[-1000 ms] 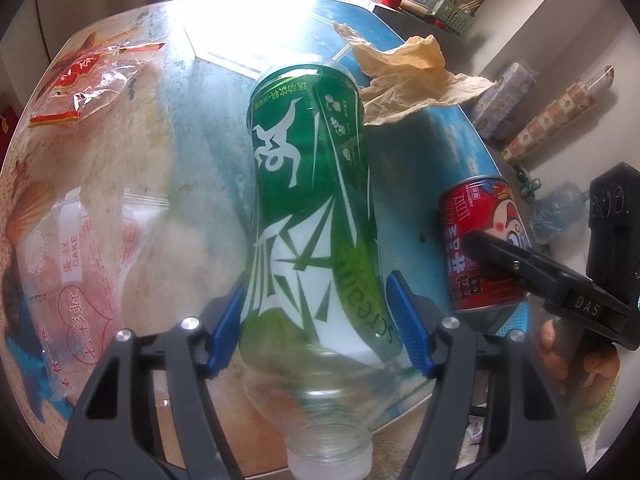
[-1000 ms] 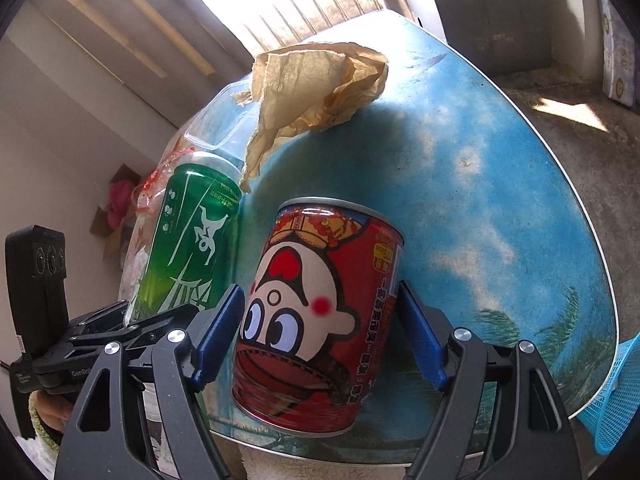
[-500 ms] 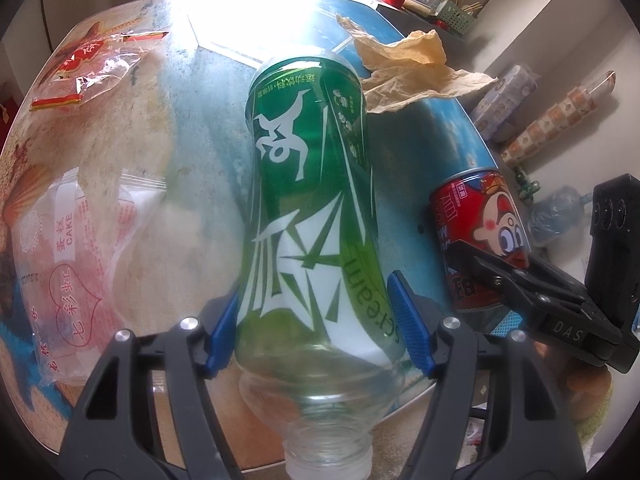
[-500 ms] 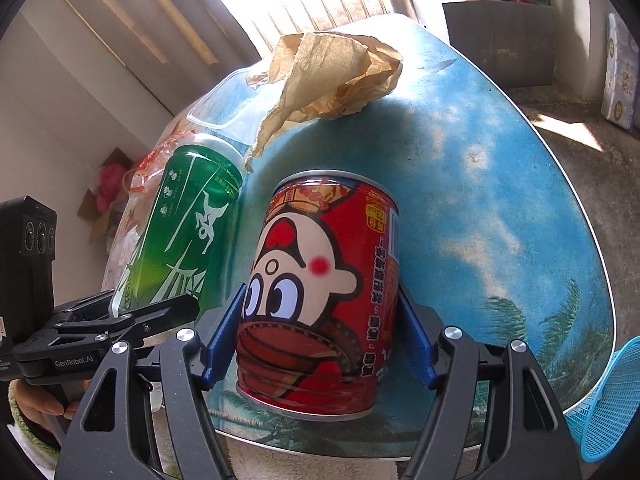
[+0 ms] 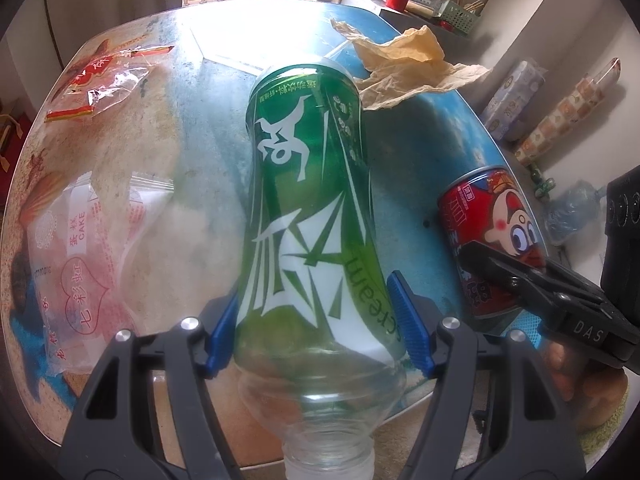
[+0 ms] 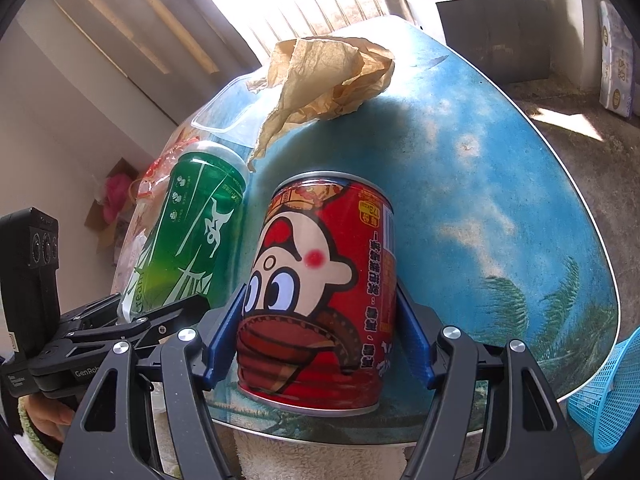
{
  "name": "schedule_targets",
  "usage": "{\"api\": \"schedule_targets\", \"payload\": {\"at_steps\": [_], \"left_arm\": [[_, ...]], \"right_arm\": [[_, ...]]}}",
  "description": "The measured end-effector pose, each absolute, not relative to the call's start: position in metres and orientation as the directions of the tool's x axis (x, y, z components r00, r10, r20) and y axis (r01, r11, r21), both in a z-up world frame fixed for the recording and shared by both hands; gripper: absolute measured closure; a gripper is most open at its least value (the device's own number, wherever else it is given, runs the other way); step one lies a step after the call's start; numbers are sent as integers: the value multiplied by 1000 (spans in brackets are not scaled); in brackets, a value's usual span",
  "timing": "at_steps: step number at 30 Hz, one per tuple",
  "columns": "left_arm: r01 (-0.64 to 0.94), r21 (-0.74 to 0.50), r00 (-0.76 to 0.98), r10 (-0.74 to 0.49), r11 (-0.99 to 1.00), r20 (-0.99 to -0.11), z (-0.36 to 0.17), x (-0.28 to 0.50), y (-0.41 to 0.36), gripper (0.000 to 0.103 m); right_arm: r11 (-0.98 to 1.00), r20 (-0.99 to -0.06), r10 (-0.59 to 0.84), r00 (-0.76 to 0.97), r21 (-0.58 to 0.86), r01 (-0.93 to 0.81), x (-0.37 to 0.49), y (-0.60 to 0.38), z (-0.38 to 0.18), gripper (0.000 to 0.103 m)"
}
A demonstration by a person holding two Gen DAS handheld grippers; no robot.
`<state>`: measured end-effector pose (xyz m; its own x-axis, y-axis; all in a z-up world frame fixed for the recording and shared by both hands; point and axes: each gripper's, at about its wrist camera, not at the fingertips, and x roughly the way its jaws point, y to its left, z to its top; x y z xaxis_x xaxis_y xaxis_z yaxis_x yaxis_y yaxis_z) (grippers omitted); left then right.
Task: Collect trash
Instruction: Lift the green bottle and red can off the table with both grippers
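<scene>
A green-labelled plastic bottle [image 5: 308, 208] with no cap points its neck at the left wrist camera. My left gripper [image 5: 316, 320] is shut on its lower body, both blue pads pressed against the label. A red can [image 6: 320, 292] with a cartoon face stands near the front edge of the blue table [image 6: 500, 208]. My right gripper [image 6: 320, 320] is shut on the can, one pad on each side. The right wrist view shows the bottle [image 6: 192, 240] and the left gripper [image 6: 160, 312] just left of the can. In the left wrist view the can [image 5: 488, 236] leans, with the right gripper [image 5: 500, 268] on it.
Crumpled brown paper [image 5: 404, 64] lies at the far side of the table. A clear cake wrapper [image 5: 84, 264] and a red-printed wrapper [image 5: 104, 80] lie to the left. A clear plastic tray [image 6: 228, 116] sits behind the bottle. A blue mesh basket [image 6: 604, 396] hangs below the table edge at right.
The right gripper's jaws have narrowed until the pads meet the red can. In the left wrist view the can now leans. The bottle stays gripped as before.
</scene>
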<state>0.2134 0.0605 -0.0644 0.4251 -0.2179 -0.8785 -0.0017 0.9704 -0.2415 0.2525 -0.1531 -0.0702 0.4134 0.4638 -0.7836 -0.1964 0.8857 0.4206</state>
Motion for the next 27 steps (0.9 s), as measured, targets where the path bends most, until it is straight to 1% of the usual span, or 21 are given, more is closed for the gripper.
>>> {"api": "schedule_targets", "payload": {"at_steps": [11, 27], "left_arm": [[6, -207, 471, -186, 978, -862, -49, 206, 60, 38], [22, -192, 529, -174, 981, -830, -22, 192, 70, 38]], "right_arm": [[879, -776, 476, 414, 441, -182, 244, -156, -67, 36], [871, -760, 489, 428, 454, -190, 242, -154, -56, 37]]}}
